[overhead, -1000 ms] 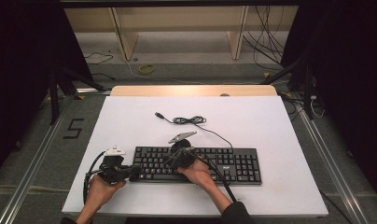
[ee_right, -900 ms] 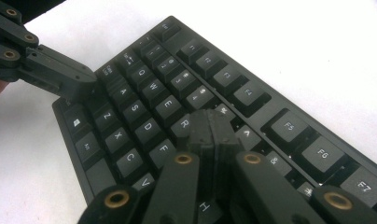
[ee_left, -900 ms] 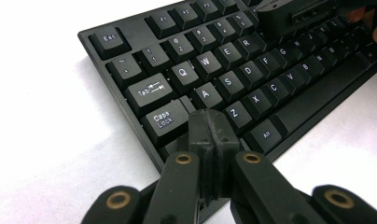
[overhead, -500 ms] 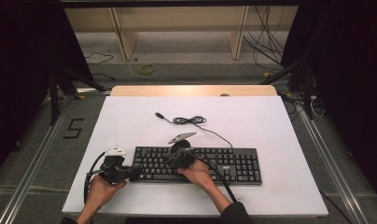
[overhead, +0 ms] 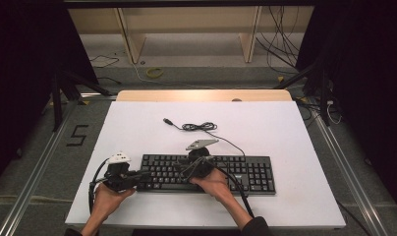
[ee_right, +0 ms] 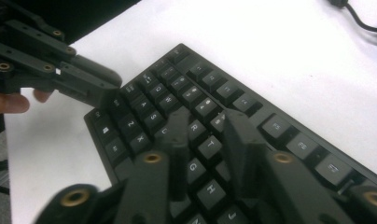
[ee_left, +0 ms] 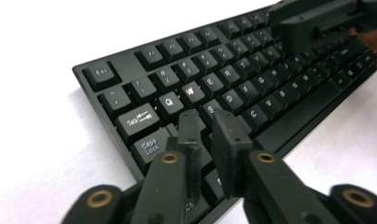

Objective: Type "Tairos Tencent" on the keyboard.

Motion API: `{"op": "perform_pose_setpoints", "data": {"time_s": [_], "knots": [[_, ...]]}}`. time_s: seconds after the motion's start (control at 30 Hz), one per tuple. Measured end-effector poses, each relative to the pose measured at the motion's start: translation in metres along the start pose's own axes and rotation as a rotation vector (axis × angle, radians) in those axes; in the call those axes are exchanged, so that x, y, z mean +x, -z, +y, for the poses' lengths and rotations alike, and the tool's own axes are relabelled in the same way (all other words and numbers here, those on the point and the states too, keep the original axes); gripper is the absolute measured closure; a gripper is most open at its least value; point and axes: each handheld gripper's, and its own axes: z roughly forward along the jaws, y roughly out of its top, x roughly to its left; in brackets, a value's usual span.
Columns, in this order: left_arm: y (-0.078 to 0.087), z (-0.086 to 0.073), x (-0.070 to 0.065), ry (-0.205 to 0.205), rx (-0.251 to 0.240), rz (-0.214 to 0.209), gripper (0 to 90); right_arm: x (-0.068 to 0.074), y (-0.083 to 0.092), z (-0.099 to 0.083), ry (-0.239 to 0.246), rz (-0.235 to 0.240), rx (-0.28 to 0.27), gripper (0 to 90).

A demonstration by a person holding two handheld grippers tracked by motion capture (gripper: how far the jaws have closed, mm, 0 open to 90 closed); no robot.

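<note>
- The keyboard lies flat on the white surface, toward 6 o'clock of it, long side across.
- Its cable is coiled at 12 o'clock of the keyboard, plug end pointing to 10 o'clock.
- The left gripper is at the keyboard's 9 o'clock end. In the left gripper view its tips hover over the A and S keys.
- Its jaws have just been opening; they stand a narrow gap apart, gripping nothing.
- The right gripper is over the keyboard's left-middle. In the right gripper view its tips are above the R and T keys.
- Its jaws have just been opening too, parted by about a key, holding nothing.
</note>
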Motion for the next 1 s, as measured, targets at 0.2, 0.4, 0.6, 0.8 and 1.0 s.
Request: {"op": "perform_pose_setpoints", "data": {"time_s": [0.2,0.4,0.6,0.8,1.0], "knots": [[0.0,0.002,-0.001,0.0,-0.035,-0.017,64.5,0.001,0.014,-0.003,0.005,0.019,-0.029,57.4],[-0.002,0.005,-0.004,0.007,-0.055,-0.025,54.2,0.001,0.022,-0.008,0.006,0.013,-0.035,49.6],[-0.005,0.005,-0.005,0.008,-0.058,-0.03,47.9,-0.003,0.03,-0.012,-0.002,0.006,-0.05,45.3],[-0.007,0.006,-0.005,0.009,-0.063,-0.027,42.4,-0.005,0.037,-0.015,-0.009,0.0,-0.056,43.0],[-0.008,0.008,-0.005,0.011,-0.071,-0.023,38.8,-0.007,0.042,-0.02,-0.011,-0.005,-0.057,40.9]]}}
